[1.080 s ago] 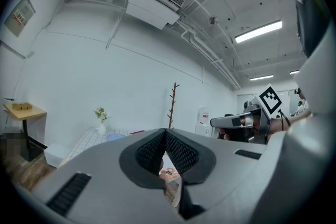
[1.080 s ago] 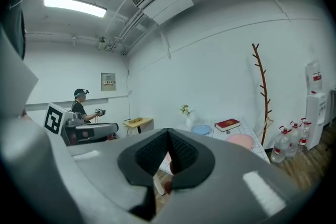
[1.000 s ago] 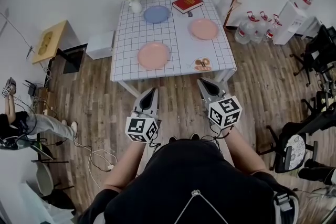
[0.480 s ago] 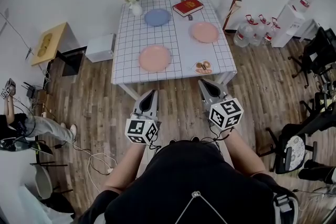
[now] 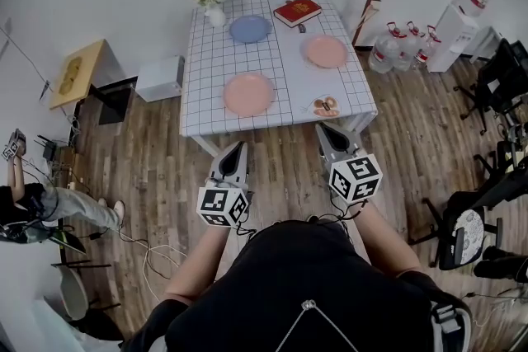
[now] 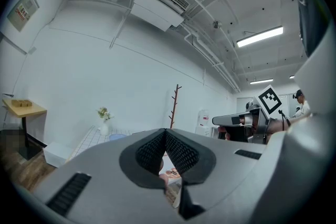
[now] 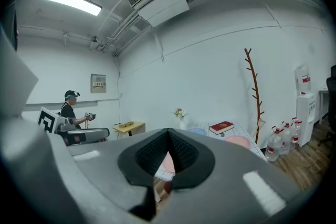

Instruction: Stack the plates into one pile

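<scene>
Closer than a second ago, the desk point(image 5: 289, 70) carries a far blue plate point(image 5: 249, 29), near pink plate point(image 5: 248, 94) and right pink plate point(image 5: 325, 51), all apart; left hand-held gripper point(image 5: 237, 146) and right hand-held gripper point(image 5: 324, 128) hover closed, empty.

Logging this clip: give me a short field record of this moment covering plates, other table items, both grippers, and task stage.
Plates: blue plate at the far side; near pink plate by the front edge; right pink plate; all apart
Surface: table with a grid cloth
Other items: red book, vase of flowers, small dish holding something brown
Left gripper: shut, empty, short of the table
Right gripper: shut, empty, short of the table
Stage: no plate stacked yet
</scene>
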`<state>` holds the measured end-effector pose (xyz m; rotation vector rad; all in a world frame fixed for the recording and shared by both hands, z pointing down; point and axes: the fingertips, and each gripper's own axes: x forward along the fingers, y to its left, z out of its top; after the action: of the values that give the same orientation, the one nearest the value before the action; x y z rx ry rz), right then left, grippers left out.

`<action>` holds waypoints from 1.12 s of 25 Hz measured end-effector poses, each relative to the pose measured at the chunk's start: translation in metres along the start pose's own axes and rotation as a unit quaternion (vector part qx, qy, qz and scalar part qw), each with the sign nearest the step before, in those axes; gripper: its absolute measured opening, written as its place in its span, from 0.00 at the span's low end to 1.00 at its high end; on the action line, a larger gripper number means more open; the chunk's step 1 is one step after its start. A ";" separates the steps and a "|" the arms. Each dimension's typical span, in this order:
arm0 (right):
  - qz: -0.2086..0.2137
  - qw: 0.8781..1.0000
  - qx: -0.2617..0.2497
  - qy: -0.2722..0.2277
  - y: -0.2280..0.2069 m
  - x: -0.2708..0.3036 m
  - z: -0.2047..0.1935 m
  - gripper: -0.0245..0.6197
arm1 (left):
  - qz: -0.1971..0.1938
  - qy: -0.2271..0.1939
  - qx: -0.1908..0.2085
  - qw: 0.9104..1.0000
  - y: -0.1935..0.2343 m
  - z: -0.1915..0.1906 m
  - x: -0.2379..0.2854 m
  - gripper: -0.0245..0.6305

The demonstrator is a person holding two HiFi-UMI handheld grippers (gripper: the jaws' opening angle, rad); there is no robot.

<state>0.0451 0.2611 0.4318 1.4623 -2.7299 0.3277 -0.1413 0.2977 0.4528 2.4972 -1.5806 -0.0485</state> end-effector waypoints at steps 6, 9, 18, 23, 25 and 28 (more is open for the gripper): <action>-0.014 0.999 -0.037 -0.009 0.015 0.010 0.003 0.05 | 0.001 0.000 -0.002 1.000 0.019 0.001 -0.003 0.03; -0.012 0.999 -0.035 -0.007 0.020 0.013 -0.001 0.05 | -0.001 0.002 -0.004 1.000 0.025 0.000 -0.003 0.03; -0.028 0.998 -0.046 -0.011 0.014 0.023 0.001 0.05 | 0.005 0.007 -0.012 1.000 0.041 -0.003 0.004 0.03; -0.037 0.998 -0.042 -0.005 -0.001 0.035 -0.003 0.05 | 0.010 0.010 -0.016 1.000 0.049 -0.004 0.017 0.03; -0.042 0.998 -0.039 -0.003 -0.008 0.043 -0.002 0.05 | 0.011 0.011 -0.014 1.000 0.053 -0.003 0.026 0.03; -0.042 0.998 -0.037 -0.004 -0.021 0.059 0.000 0.05 | 0.017 0.010 -0.010 1.000 0.062 0.001 0.041 0.03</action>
<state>0.0298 0.2015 0.4431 1.5581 -2.6460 0.2148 -0.1793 0.2347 0.4658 2.4470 -1.6063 -0.0354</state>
